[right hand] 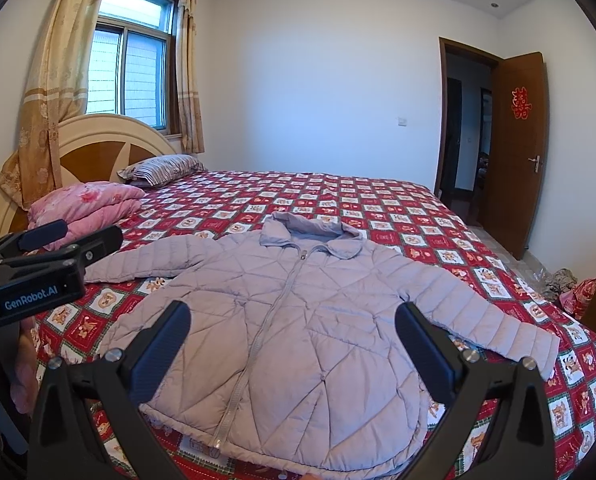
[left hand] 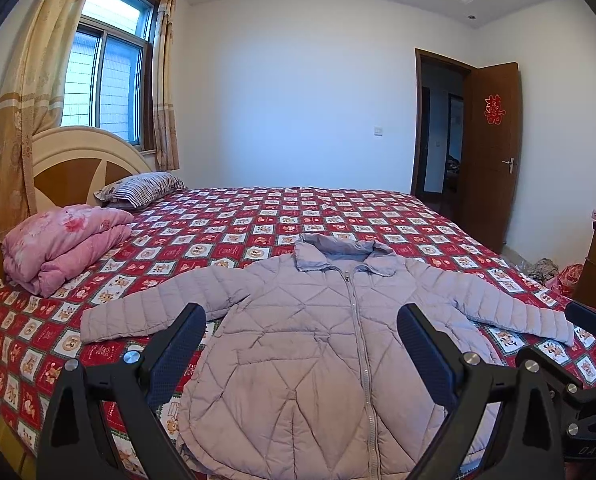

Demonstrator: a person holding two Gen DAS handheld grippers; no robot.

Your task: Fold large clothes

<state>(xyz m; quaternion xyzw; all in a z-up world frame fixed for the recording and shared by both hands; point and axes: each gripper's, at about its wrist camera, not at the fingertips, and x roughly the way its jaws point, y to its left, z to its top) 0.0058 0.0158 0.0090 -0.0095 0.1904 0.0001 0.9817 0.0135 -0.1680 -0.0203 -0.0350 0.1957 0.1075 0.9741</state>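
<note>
Jacket (left hand: 317,344) lies flat on the bed (left hand: 258,216), front up, zipped, collar to the far side, hem at the near edge, both sleeves spread out left and right. No fold made yet, by the look of it.

Left gripper (left hand: 301,344) — fingers wide apart, nothing between them, hanging above the lower body of the jacket. Right gripper (right hand: 294,340) likewise spread and empty, above the hem area; neither touches cloth.

Likely first step: bring a sleeve across the chest. Best taken at the cuff — left sleeve (left hand: 138,312) for the left gripper, right sleeve (right hand: 493,320) for the right. The padding is puffy and slick, so bite deep through both layers, lift only a little, and lay the sleeve flat across the zip (right hand: 266,320) rather than dragging the body askew.

Surface: soft red patterned quilt, may ruck under a pull. Folded pink blanket (left hand: 66,248) and striped pillow (left hand: 142,188) far left by the headboard, well apart from the jacket. Window with curtains far left; brown door (right hand: 517,152) open at far right.
</note>
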